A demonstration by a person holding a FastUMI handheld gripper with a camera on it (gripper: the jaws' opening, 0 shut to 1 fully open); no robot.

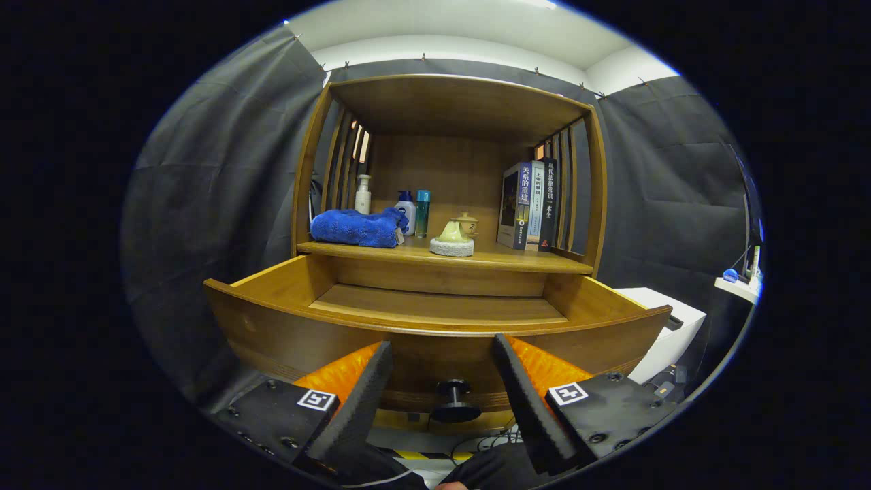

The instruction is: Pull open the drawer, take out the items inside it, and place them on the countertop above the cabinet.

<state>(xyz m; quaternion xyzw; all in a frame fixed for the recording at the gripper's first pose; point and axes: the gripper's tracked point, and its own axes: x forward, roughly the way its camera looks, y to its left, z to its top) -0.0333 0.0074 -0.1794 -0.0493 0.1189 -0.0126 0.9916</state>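
While the cabinet stands at twelve o'clock with its drawer pulled open and bare as far as shows, a blue towel and small pot already sit on the bench, and the gripper fingers hang apart, empty, either side of the knob.

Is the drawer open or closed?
Open. The drawer is pulled out below the shelf, its wooden floor showing. The gripper is open, fingers apart around the knob.
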